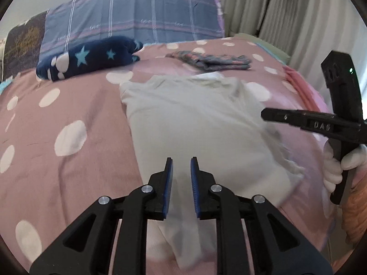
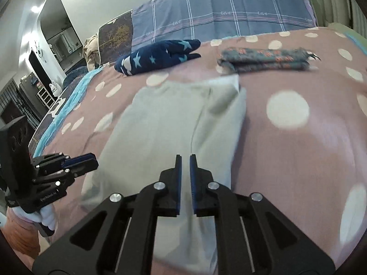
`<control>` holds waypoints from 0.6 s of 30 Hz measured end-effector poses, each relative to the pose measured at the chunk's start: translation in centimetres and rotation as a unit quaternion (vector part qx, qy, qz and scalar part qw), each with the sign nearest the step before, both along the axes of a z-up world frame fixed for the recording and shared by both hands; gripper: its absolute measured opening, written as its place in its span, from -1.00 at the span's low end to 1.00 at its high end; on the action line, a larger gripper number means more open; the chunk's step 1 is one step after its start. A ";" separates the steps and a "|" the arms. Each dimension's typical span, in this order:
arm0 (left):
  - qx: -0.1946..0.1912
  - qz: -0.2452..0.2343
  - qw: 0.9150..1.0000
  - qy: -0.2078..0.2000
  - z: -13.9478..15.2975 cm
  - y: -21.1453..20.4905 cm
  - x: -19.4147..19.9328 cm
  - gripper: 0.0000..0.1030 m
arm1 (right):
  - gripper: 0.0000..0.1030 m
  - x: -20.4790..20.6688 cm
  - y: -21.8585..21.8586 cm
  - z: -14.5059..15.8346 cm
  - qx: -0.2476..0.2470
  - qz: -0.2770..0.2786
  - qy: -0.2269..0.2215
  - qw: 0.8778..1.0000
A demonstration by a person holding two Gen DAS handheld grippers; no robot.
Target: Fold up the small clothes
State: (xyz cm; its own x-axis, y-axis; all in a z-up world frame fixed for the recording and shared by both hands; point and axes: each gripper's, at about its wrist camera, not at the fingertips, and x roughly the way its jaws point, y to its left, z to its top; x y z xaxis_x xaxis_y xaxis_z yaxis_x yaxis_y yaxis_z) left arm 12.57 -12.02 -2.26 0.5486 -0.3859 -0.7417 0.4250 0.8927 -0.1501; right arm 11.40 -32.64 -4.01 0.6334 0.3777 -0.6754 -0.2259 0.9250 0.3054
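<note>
white garment (image 1: 197, 123) near edge motion-blurred, its hem hidden under left claw (image 1: 181, 167)

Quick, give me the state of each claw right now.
Left claw: open a little, empty, over the pale garment.
Right claw: nearly closed, a narrow gap left, gripping nothing.

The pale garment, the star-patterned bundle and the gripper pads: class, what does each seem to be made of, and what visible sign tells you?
Pale garment: probably thin matte cotton-type cloth; it lies limp, with soft creases.
Star-patterned bundle: likely fleece or plush; thick, rounded, fuzzy-looking folds.
Pads of the left gripper: possibly rubber or plastic; blue ridged strips on black, hard-looking fingers.
</note>
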 end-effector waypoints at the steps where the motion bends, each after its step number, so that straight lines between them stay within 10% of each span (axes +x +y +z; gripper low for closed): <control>1: 0.016 0.009 1.000 0.016 -1.4 0.0 0.8 -0.63 | -0.83 1.0 0.1 -0.4 -0.006 -0.004 0.004 1.000; 5: 0.015 0.003 1.000 0.008 -2.3 0.2 0.9 -0.62 | -1.00 4.2 -0.3 -4.5 -0.072 -0.036 0.026 0.996; 18: 0.039 0.035 0.998 -0.021 0.7 -0.4 7.2 -0.62 | -0.78 8.6 -0.4 -0.1 -0.054 -0.005 0.009 0.998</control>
State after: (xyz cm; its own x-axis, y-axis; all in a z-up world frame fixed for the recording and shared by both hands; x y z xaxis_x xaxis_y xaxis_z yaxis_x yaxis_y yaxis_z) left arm 19.81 -12.45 -1.57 0.6025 -0.2878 -0.7444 0.3662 0.9284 -0.0625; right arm 20.04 -33.03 -4.08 0.6242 0.2954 -0.7233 -0.2121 0.9551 0.2070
